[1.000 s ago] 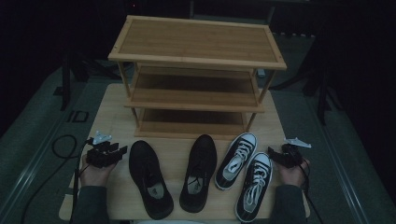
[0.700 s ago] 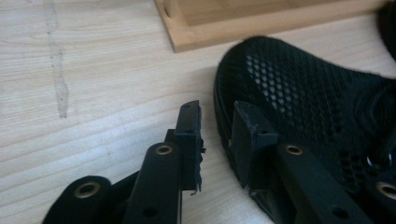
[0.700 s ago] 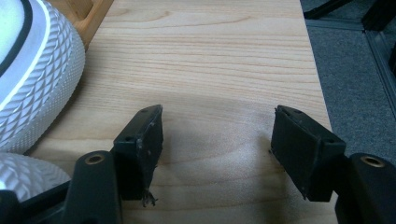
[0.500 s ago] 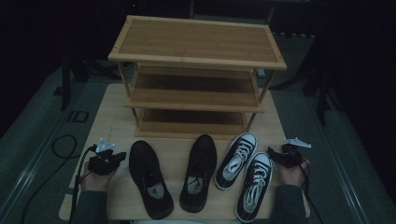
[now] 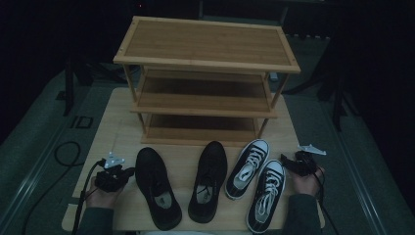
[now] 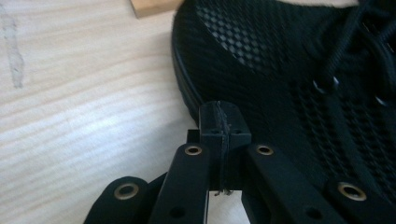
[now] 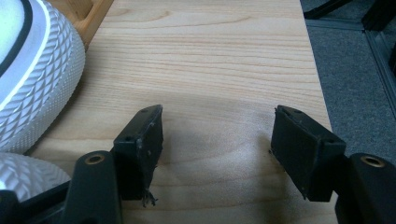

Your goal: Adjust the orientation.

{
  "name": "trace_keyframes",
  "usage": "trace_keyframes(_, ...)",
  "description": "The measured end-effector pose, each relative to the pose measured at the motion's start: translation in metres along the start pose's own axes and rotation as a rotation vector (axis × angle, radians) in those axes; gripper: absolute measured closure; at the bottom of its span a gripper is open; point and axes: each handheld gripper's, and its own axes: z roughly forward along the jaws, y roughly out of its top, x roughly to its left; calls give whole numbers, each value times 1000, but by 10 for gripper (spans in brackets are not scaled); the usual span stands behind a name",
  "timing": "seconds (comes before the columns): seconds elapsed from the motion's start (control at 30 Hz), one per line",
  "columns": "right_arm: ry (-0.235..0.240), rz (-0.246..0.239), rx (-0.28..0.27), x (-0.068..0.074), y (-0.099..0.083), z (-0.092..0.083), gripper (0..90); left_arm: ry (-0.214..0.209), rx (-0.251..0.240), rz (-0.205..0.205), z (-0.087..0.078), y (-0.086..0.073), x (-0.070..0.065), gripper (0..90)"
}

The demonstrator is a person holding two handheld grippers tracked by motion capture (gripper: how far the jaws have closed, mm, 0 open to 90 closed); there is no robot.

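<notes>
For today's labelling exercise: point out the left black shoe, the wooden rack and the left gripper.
left black shoe (image 5: 157, 188), high view, insole.
wooden rack (image 5: 208, 43), high view, top shelf.
left gripper (image 6: 219, 122), left gripper view, shut tips.

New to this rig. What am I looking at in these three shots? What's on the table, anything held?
No robot here: a person holds a hand-held gripper in each hand. The high view looks down on the table; the other two views ride on the grippers.

On the table: a three-tier wooden shoe rack, two black shoes and two black-and-white sneakers.

The left hand-held gripper has just closed; it is shut on nothing, beside a black shoe's toe. The right hand-held gripper is open over bare wood beside the sneakers.
</notes>
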Motion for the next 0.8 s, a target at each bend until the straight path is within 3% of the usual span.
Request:
trace_keyframes(0.3,0,0,0,0,0,0,339,-23,36,-12,-3,-6,-8,899)
trace_keyframes(0.47,0,0,0,0,0,0,339,-13,39,-8,-1,-3,-8,900)
trace_keyframes(0.8,-1,-1,0,0,0,0,339,-17,48,40,16,15,-12,899)
